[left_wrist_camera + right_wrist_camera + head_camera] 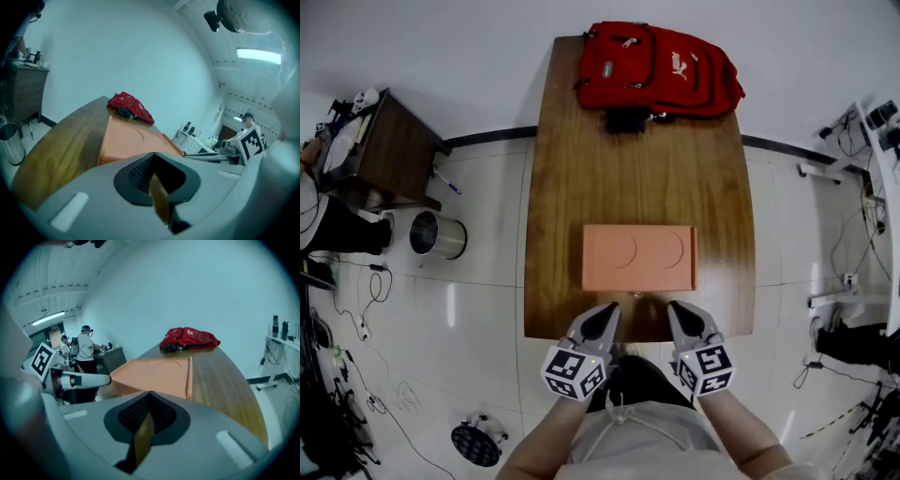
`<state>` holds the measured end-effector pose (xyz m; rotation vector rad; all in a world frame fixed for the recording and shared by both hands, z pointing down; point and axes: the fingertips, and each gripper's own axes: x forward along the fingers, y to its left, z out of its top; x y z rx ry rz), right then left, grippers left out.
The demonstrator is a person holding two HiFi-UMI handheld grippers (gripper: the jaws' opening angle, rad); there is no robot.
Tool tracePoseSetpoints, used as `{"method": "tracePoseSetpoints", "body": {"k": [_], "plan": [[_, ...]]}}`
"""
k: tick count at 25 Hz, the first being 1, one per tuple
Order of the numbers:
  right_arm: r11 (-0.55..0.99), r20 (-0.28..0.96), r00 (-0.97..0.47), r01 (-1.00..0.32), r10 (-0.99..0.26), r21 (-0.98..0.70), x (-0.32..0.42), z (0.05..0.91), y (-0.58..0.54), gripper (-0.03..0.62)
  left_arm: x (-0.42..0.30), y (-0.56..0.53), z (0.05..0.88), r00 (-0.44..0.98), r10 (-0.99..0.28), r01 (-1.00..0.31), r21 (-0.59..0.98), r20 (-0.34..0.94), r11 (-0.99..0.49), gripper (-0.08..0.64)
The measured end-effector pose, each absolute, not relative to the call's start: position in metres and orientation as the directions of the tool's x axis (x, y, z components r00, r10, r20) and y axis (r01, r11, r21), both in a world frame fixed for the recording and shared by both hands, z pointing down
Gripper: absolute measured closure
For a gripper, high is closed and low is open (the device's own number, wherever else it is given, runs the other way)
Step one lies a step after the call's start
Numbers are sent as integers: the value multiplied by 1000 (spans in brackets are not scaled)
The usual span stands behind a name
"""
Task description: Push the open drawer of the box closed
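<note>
Jaws clenched on both tools, nothing held.
Left gripper (606, 311) and right gripper (676, 309) just beside the box (639, 258), near side.

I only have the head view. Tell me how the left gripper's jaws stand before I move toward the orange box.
Observer: The left gripper view shows the left gripper with its jaws together and nothing between them.
Operator: Now give me the right one.
Observer: The right gripper view shows the right gripper with its jaws together too. Nothing is held, and the orange box lies ahead of them, not between them.
</note>
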<state>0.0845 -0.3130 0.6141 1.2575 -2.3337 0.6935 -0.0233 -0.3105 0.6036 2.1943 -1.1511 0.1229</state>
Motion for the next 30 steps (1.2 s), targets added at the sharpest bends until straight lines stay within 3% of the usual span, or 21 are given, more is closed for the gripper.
{"method": "tracePoseSetpoints", "body": {"k": [4,10,17,30], "plan": [[525,411,-531,-840,-741,-140,89,542,-314,584,-20,-314,536,626,-738,-755,431,252,-494,555],[541,241,-554,-832,-797,-123,98,451,-297,586,-8,-282,426,640,-765,-744,307,70,-593,555],[616,54,-614,-788,-787,9,101,399,-248,586,1,-236,385,614,-789,-776,196,15,-600,555],[607,49,-605,-794,-795,31,93,394,-131,585,-33,-108,359,598,-801,-791,138,-32,-596,555]]}}
